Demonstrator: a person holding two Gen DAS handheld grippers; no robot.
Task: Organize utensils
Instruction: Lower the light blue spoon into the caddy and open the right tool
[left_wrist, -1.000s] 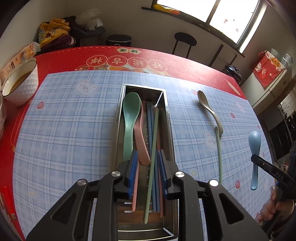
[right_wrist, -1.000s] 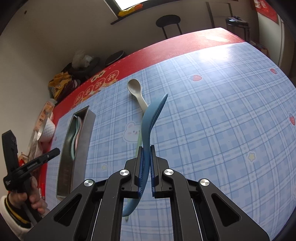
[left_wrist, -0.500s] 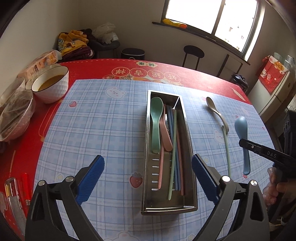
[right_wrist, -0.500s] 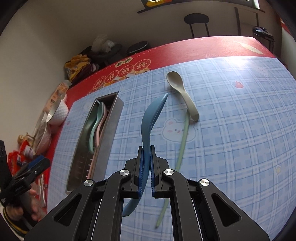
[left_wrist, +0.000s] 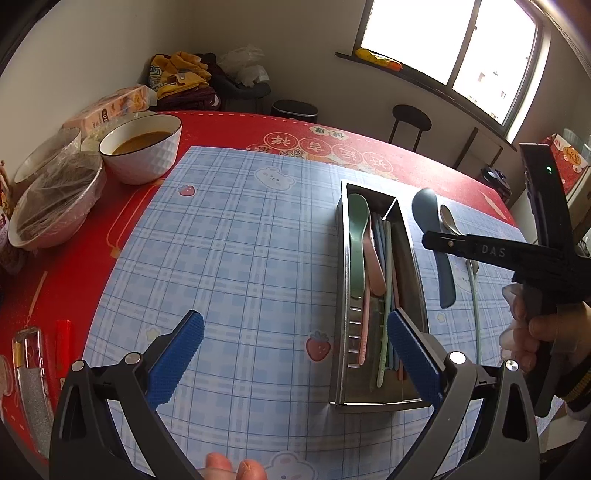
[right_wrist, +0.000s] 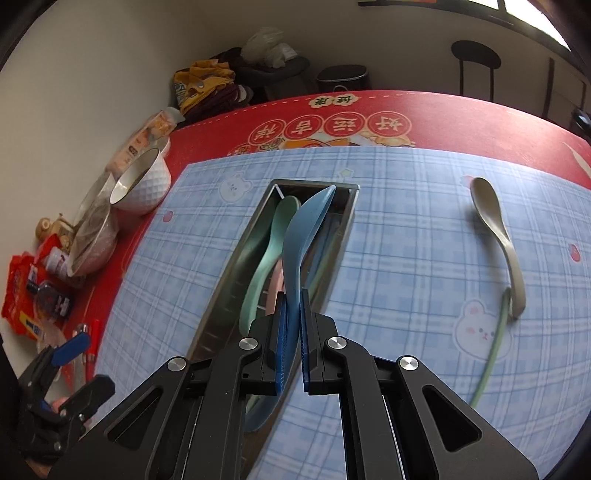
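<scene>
A red table cover (left_wrist: 229, 129) printed with gold characters carries a blue plaid mat (left_wrist: 236, 243) with bears and strawberries, under a bright window (left_wrist: 447, 40) in a plain room. On the mat stands a long stainless utensil tray (left_wrist: 343, 295), already holding a green spoon (left_wrist: 357, 243), a pink spoon (left_wrist: 375, 269) beside it, and several chopsticks in blue, pink and pale green laid lengthwise.

The right gripper (right_wrist: 291, 332) is clamped on the handle of a blue spoon (right_wrist: 306, 229), pads pressed to both its sides, with the bowl of the spoon tilted on edge and hanging over the tray (in the left wrist view the same spoon shows just right of the tray wall, gripped crosswise). A hand (left_wrist: 532, 328) grasps that gripper's handle.

The left gripper (left_wrist: 295, 354) has just been opening and its jaws stand wide apart with nothing between them, above the near end of the tray and the mat to its left.

Still out on the mat, right of the tray, lie a beige spoon (right_wrist: 498, 236) and a pale green chopstick (right_wrist: 491, 350) touching its handle end. At the table's left edge sit a white bowl (left_wrist: 144, 147) of brown liquid and a plastic-wrapped bowl (left_wrist: 55, 199).
</scene>
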